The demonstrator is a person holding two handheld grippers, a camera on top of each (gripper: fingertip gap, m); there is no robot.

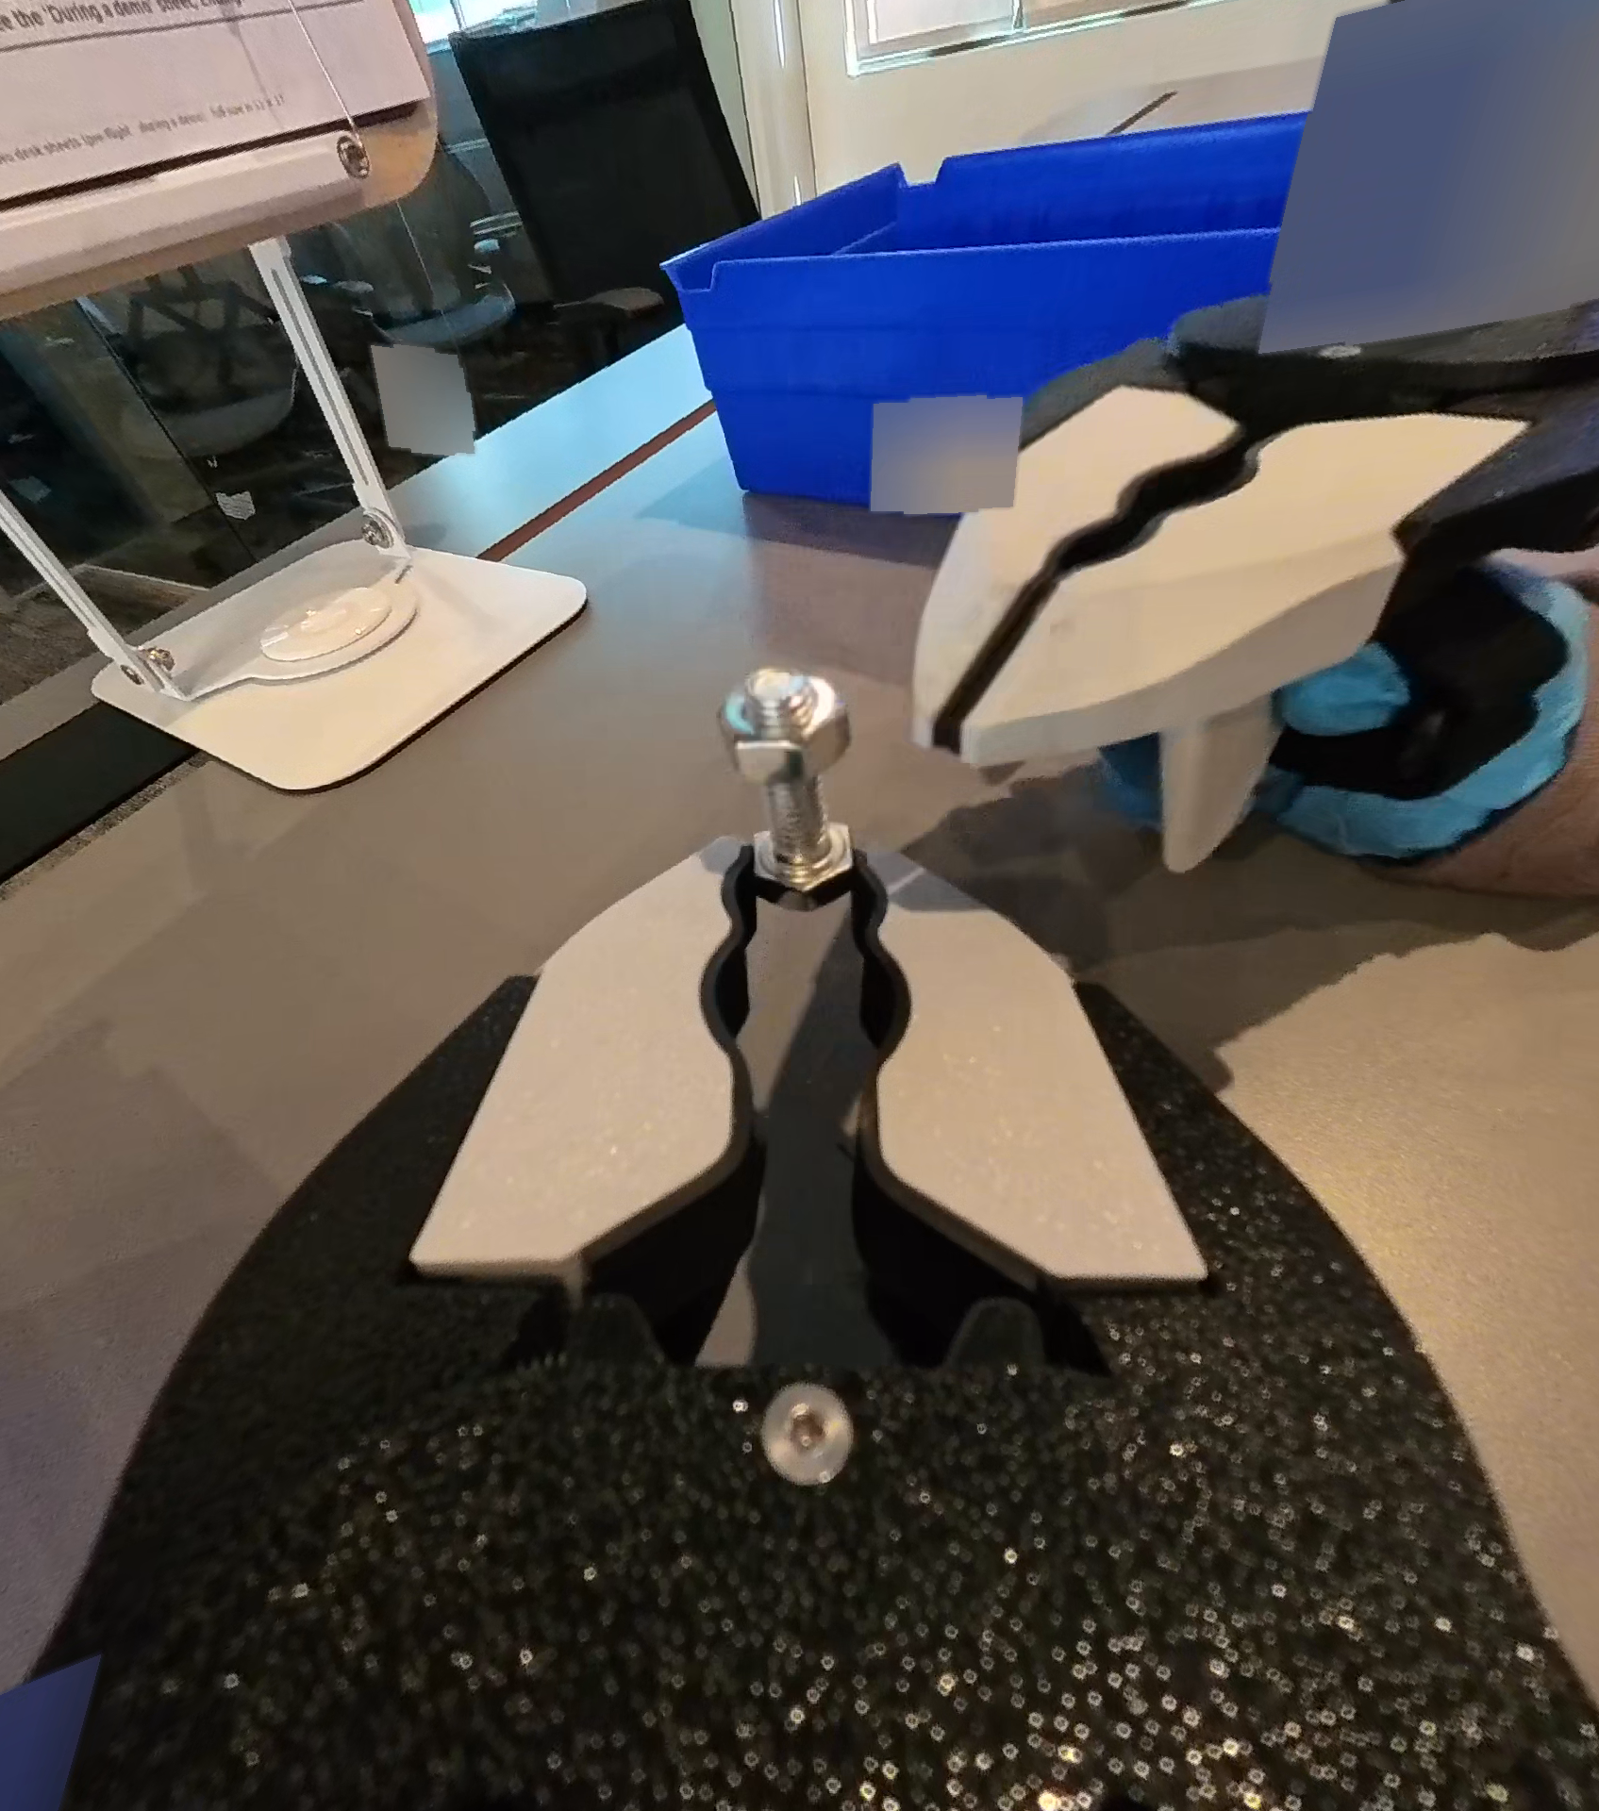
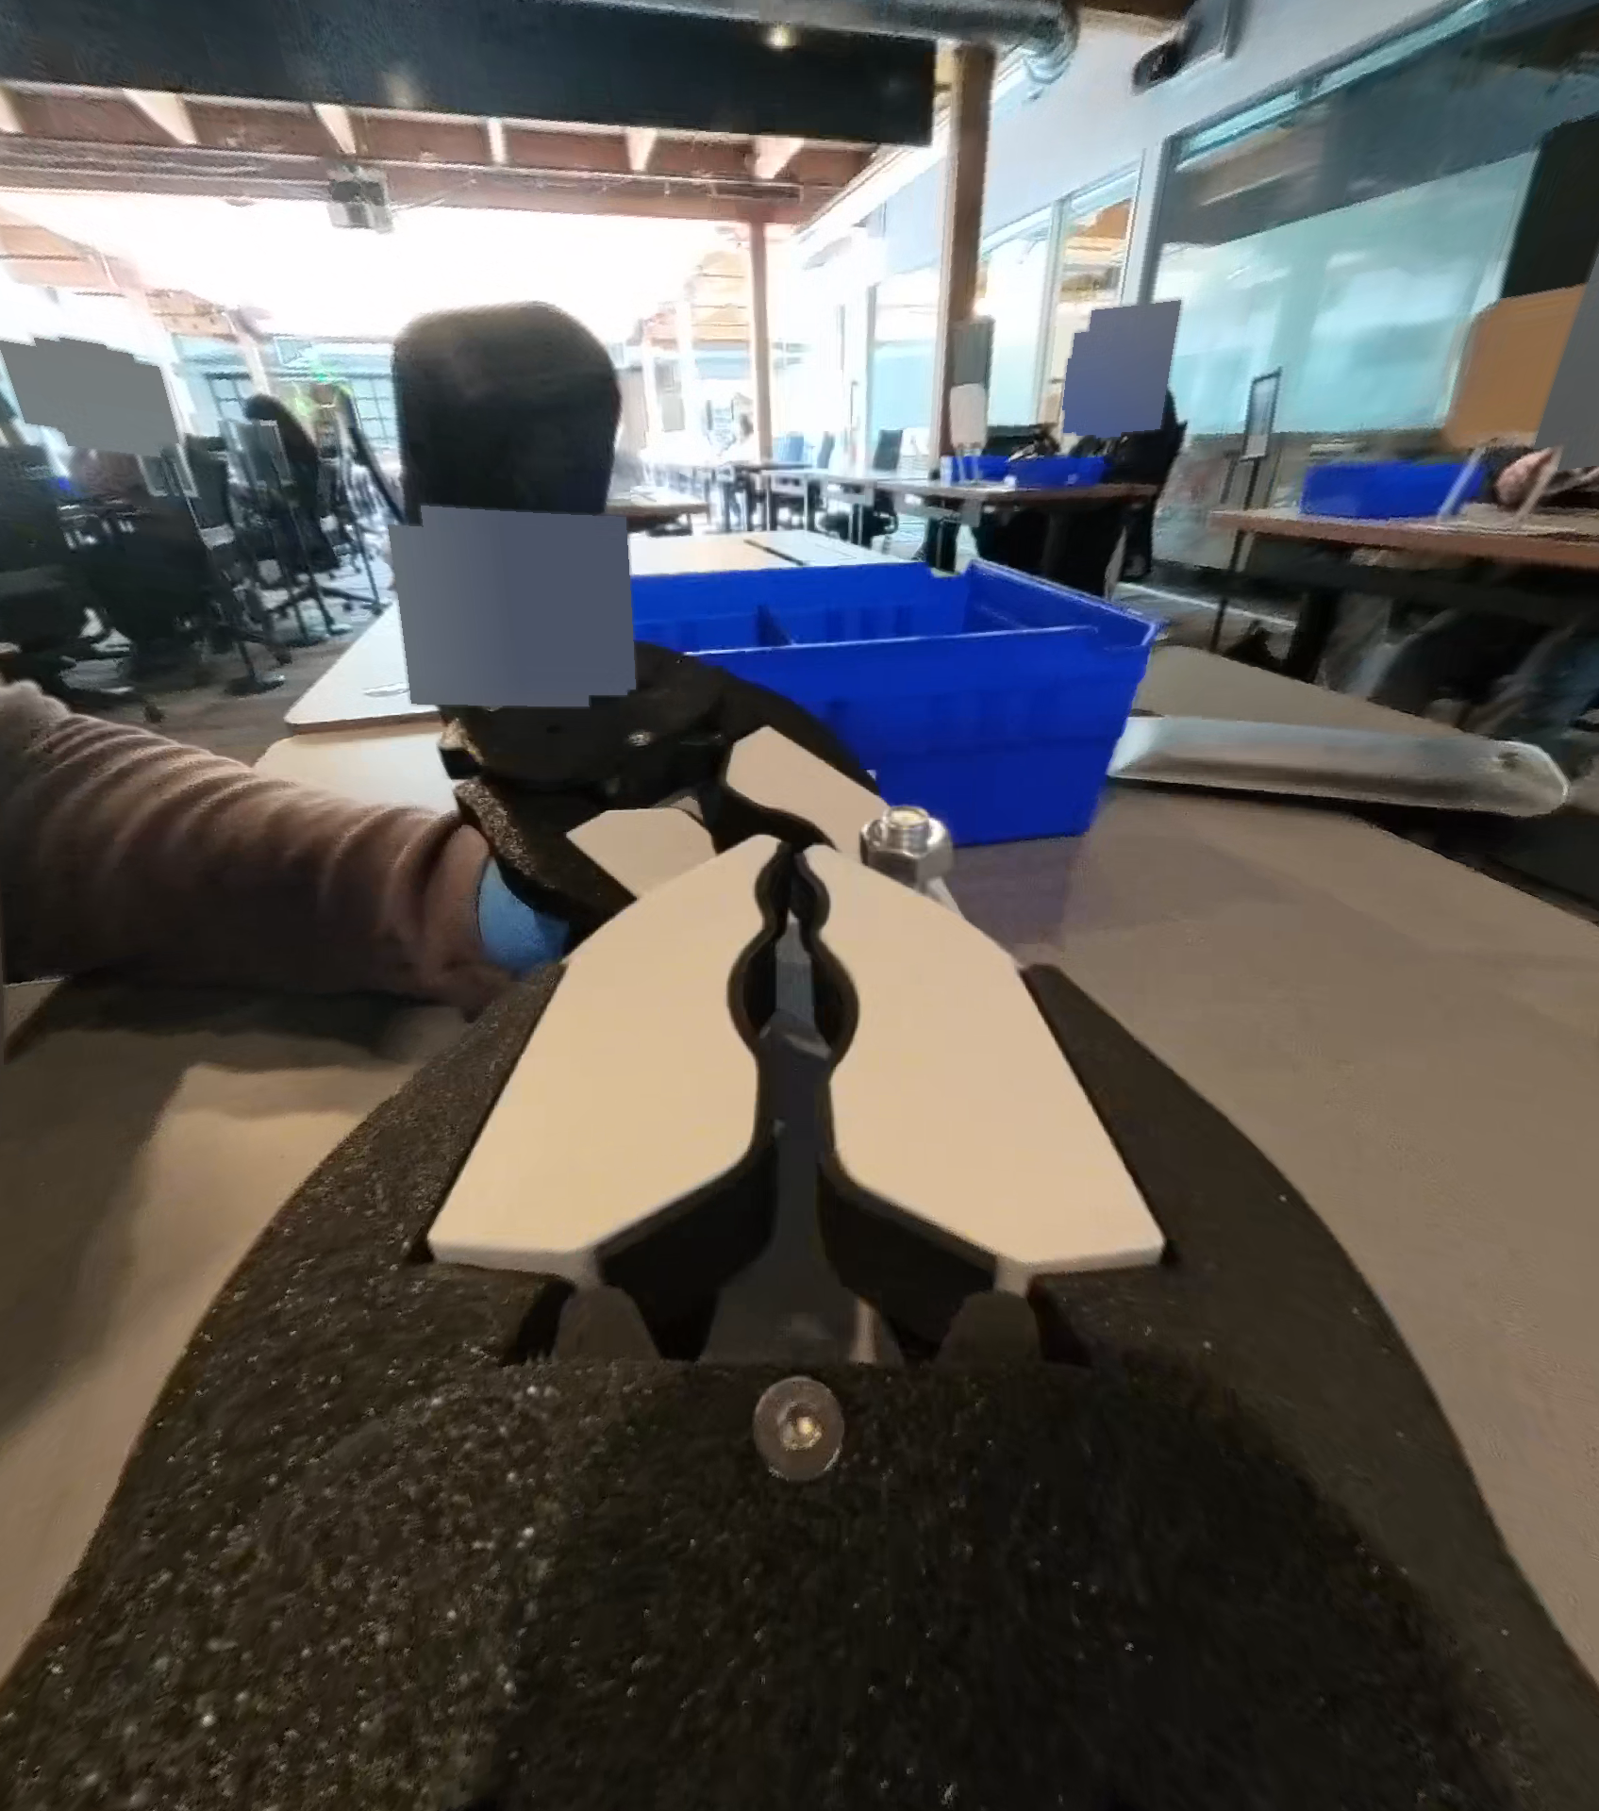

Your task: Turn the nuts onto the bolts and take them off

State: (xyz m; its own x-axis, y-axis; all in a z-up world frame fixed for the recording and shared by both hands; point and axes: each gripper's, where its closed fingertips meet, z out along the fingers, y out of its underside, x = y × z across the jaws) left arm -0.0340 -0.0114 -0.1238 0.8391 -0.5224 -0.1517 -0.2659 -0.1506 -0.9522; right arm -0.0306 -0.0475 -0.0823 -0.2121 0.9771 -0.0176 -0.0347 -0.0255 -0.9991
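A silver bolt [image 1: 790, 833] stands upright above the grey table [image 1: 285, 980], with a silver nut [image 1: 783, 725] threaded near its top end. My left gripper [image 1: 795, 877] is shut on the bolt's hex head at the bottom. My right gripper [image 1: 947, 735] is shut and empty, tilted down, with its tips a short way right of the nut and apart from it. In the right wrist view the right gripper [image 2: 790, 853] is shut, and the nut [image 2: 908, 843] sits just right of its tips. The left gripper's fingers [image 2: 780, 769] show behind them.
A blue divided bin [image 1: 972, 323] stands at the back of the table, also in the right wrist view [image 2: 923, 686]. A white sheet stand [image 1: 334, 676] is at the back left. A flat silver piece [image 2: 1334, 764] lies right of the bin. Blue-gloved hands [image 1: 1364, 706] hold the grippers. One gripper's finger ends stand about 5 cm off the other's.
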